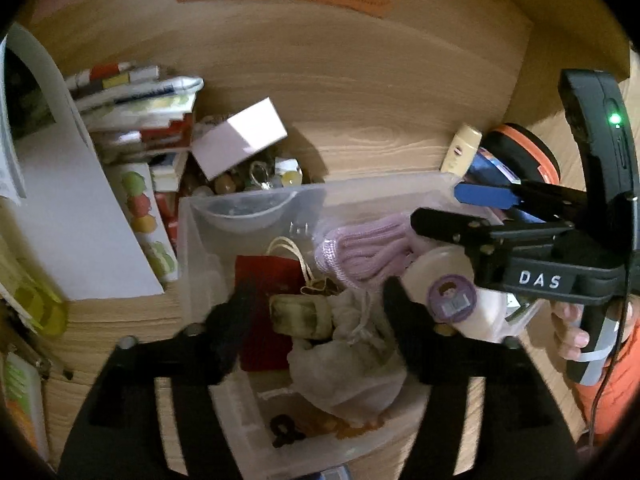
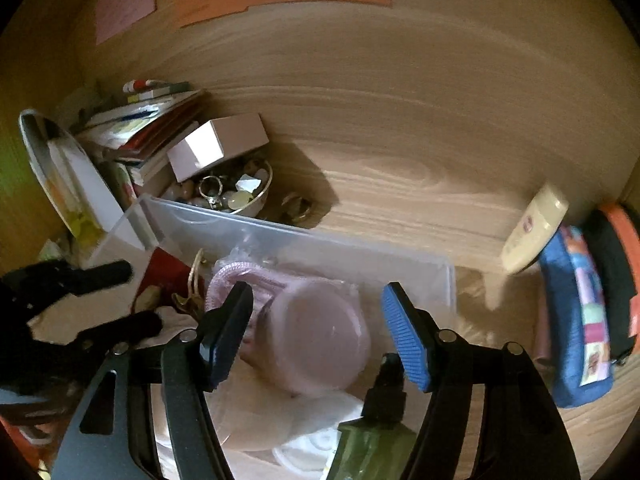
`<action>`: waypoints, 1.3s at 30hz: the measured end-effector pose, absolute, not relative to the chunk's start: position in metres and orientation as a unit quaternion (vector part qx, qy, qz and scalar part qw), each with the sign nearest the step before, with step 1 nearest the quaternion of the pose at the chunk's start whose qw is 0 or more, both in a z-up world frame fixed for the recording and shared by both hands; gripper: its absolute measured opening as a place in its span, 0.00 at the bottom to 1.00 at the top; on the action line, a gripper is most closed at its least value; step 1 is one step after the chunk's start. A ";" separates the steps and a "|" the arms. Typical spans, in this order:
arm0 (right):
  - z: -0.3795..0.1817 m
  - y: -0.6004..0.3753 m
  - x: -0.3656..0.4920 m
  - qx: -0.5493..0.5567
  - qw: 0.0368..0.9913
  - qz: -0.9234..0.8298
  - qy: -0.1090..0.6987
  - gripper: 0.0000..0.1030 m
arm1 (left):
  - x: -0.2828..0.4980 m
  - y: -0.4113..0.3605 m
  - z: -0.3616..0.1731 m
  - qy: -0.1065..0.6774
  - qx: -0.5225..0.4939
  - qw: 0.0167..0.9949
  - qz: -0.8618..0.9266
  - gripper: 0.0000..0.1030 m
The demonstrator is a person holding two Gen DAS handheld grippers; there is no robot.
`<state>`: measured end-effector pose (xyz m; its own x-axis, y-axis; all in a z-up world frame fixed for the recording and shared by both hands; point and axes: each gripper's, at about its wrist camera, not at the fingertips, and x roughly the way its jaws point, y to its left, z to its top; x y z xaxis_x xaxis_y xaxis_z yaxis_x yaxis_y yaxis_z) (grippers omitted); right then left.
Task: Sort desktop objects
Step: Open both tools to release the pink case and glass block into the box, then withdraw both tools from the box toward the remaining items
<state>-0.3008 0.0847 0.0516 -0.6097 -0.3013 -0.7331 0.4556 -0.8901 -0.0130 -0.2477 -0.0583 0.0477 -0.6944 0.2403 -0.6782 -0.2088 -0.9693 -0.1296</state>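
Observation:
A clear plastic bin (image 1: 188,240) holds a red booklet (image 1: 264,312), a pink knit piece (image 1: 368,248), a white drawstring pouch (image 1: 348,364) and a small beige-green item (image 1: 300,316). My left gripper (image 1: 318,316) stands open over that item, its pads clear of it; the right wrist view shows the same gripper (image 2: 128,300) at the left. My right gripper (image 2: 316,336) is open, its blue pads (image 2: 404,336) either side of a round pink jar (image 2: 320,336) with a gap. From the left, the right gripper (image 1: 456,208) hovers above the jar (image 1: 444,276).
Behind the bin are a bowl of trinkets (image 2: 232,192), a pink box (image 2: 218,144) and stacked books (image 1: 136,112). A cream tube (image 2: 536,232), a blue pencil case (image 2: 576,320) and an orange-rimmed round thing (image 2: 616,272) lie right. A green spray bottle (image 2: 380,420) is in the foreground.

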 end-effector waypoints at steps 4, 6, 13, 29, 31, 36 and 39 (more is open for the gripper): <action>0.058 0.083 -0.292 0.371 0.212 -0.896 0.118 0.65 | -0.240 -0.058 0.054 -0.021 -0.358 0.132 0.924 0.80; 0.063 0.083 -0.284 0.358 0.211 -0.901 0.125 0.69 | -0.236 -0.058 0.058 -0.023 -0.351 0.134 0.927 0.83; 0.083 0.093 -0.256 0.327 0.207 -0.913 0.128 0.80 | -0.218 -0.061 0.074 -0.027 -0.330 0.129 0.935 0.95; 0.092 0.106 -0.172 0.288 0.230 -0.917 0.153 0.85 | -0.156 -0.063 0.078 0.012 -0.327 0.097 0.940 0.96; 0.087 0.107 -0.163 0.289 0.231 -0.916 0.157 0.85 | -0.148 -0.066 0.076 0.019 -0.328 0.091 0.940 0.96; 0.078 0.105 -0.142 0.293 0.243 -0.910 0.165 0.85 | -0.128 -0.080 0.067 0.022 -0.337 0.076 0.938 0.96; 0.069 0.098 -0.131 0.301 0.258 -0.902 0.172 0.85 | -0.117 -0.095 0.055 0.013 -0.354 0.065 0.933 0.96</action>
<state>-0.1308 0.0982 0.0692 -0.6864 -0.3618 -0.6309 0.5684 -0.8081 -0.1550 -0.1168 -0.0949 0.0552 -0.7404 0.1116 -0.6628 -0.1303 -0.9912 -0.0214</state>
